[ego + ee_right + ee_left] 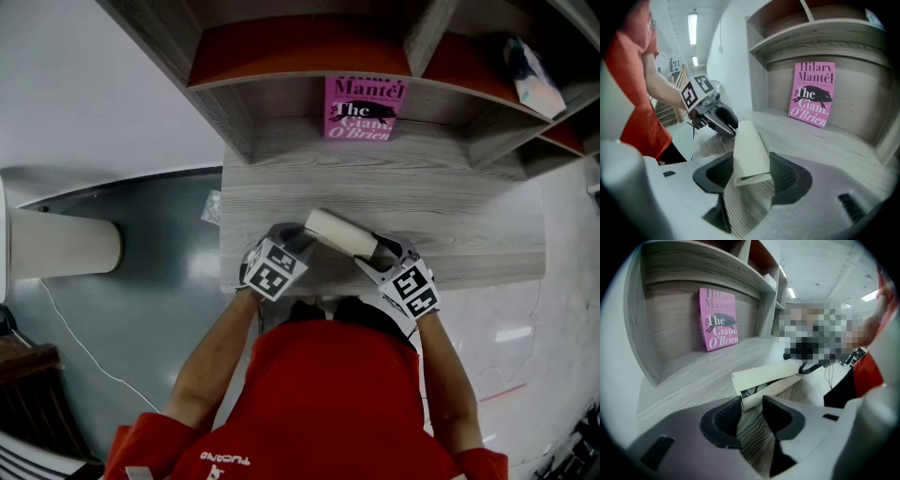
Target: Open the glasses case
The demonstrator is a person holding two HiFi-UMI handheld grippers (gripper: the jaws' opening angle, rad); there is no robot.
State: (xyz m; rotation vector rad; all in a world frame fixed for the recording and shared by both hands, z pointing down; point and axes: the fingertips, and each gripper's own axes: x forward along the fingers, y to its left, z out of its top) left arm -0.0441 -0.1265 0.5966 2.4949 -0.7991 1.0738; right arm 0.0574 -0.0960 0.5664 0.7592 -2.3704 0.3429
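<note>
A cream glasses case (pixel 342 234) lies slantwise near the front edge of the grey wooden desk (pixel 469 216). My left gripper (pixel 298 240) holds its left end, and in the left gripper view the case (pixel 768 378) shows a thin dark gap between lid and base, with the corner pinched between the pads of the left gripper (pixel 752 411). My right gripper (pixel 380 251) holds the other end. In the right gripper view the case (pixel 750 145) fills the space between both pads of the right gripper (pixel 751 174), and the left gripper (pixel 712 115) shows at its far end.
A pink book (pixel 364 108) stands upright against the back panel under the shelf. Open shelf compartments run above the desk, with a small packet (pixel 534 75) in the upper right one. A cream cylinder (pixel 66 248) lies left of the desk, over the grey floor.
</note>
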